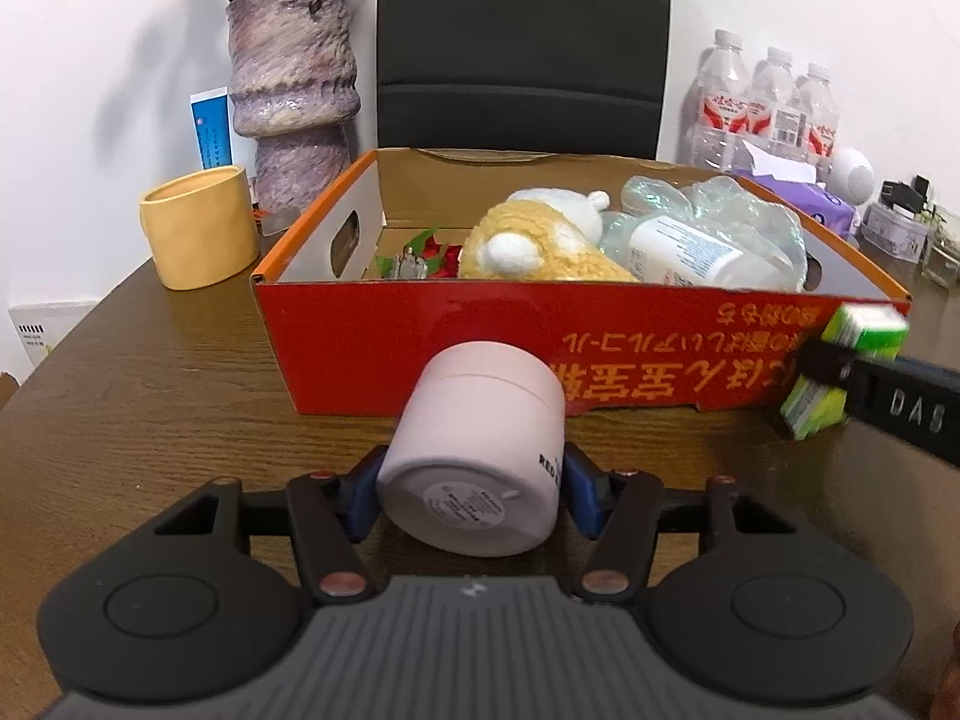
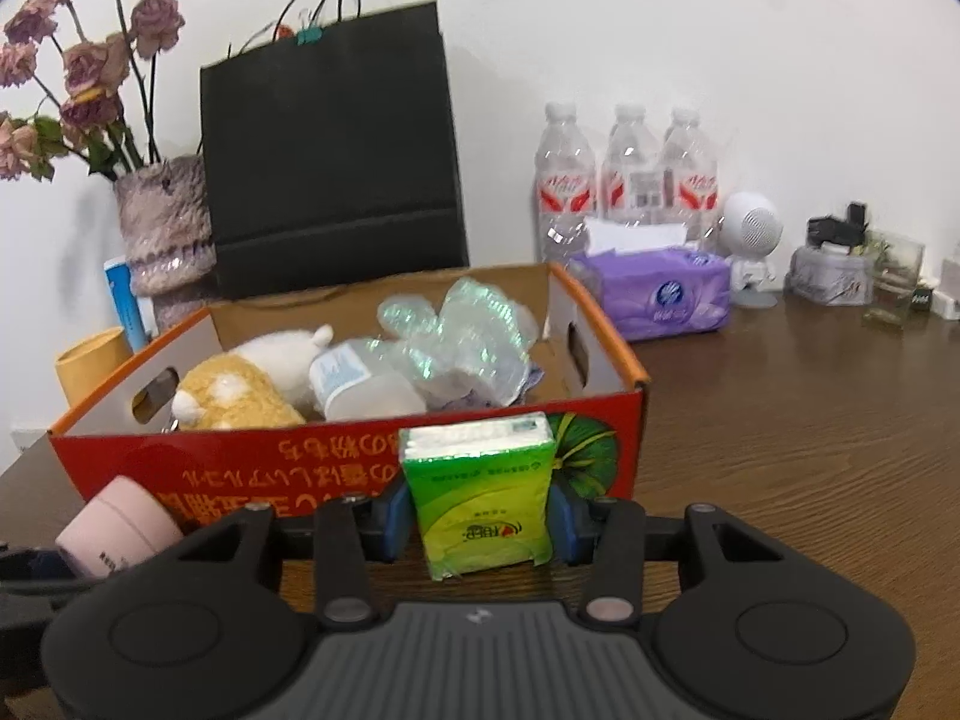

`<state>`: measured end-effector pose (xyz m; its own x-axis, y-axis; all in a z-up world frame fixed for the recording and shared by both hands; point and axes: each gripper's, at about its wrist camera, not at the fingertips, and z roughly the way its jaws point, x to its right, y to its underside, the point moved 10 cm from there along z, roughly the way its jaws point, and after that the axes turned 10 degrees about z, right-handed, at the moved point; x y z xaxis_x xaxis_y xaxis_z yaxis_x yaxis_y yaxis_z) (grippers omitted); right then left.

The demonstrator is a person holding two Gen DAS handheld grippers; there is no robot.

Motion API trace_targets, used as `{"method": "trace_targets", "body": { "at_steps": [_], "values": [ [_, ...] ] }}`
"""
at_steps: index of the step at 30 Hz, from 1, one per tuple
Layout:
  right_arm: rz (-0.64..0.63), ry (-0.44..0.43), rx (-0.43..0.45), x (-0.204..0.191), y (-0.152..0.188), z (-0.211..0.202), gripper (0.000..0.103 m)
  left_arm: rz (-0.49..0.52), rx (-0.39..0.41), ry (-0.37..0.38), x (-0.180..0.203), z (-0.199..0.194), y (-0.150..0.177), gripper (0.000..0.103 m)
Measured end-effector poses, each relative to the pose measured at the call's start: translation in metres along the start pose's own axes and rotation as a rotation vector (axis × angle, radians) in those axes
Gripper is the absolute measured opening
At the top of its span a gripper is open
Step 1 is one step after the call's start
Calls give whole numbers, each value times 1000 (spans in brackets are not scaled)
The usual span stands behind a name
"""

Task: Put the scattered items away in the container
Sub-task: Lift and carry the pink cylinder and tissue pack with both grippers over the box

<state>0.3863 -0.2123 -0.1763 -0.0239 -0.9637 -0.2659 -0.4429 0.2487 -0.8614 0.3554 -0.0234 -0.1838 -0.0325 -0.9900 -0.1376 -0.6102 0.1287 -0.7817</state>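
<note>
The left gripper (image 1: 471, 495) is closed partway on a pink jar (image 1: 480, 456), its blue pads (image 1: 579, 495) pressing the jar's sides; the jar lies tilted, base toward the camera, lid end pointing at the box. Just beyond it stands the red cardboard box (image 1: 372, 348) on the wooden counter (image 1: 150, 372). Inside the box lie a yellow-and-white plush toy (image 1: 540, 240), a white bottle (image 1: 684, 249) and crumpled clear plastic (image 1: 720, 204).

The right gripper (image 2: 480, 519) is closed partway on a green tissue pack (image 2: 480, 492), held upright between its blue pads (image 2: 393, 519), directly before the box's near wall (image 2: 288, 468). From the left wrist view that pack (image 1: 852, 360) shows off to the right, level with the box's front corner. To the right gripper's left, the pink jar (image 2: 120, 531) sits low beside the box.

Beyond the box: a vase of dried roses (image 2: 162, 222), a black paper bag (image 2: 330, 150), water bottles (image 2: 630, 174) and a purple tissue pack (image 2: 654, 297). A yellow mug (image 1: 201, 228) stands left of the box.
</note>
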Motion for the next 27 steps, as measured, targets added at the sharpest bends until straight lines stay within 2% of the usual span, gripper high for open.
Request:
{"method": "trace_targets", "body": {
  "at_steps": [3, 16, 23, 27],
  "values": [
    [-6, -4, 27, 1, -3, -8, 43, -1, 5, 11, 1, -5, 1, 60],
    [-18, -41, 13, 2, 8, -31, 43, -28, 57, -5, -4, -34, 7, 60],
    [-17, -64, 24, 5, 9, -55, 43, -39, 125, -10, -7, -67, 4, 59],
    [-27, -68, 13, 6, 12, -68, 43, -42, 140, 11, -10, -87, 1, 59]
  ]
}}
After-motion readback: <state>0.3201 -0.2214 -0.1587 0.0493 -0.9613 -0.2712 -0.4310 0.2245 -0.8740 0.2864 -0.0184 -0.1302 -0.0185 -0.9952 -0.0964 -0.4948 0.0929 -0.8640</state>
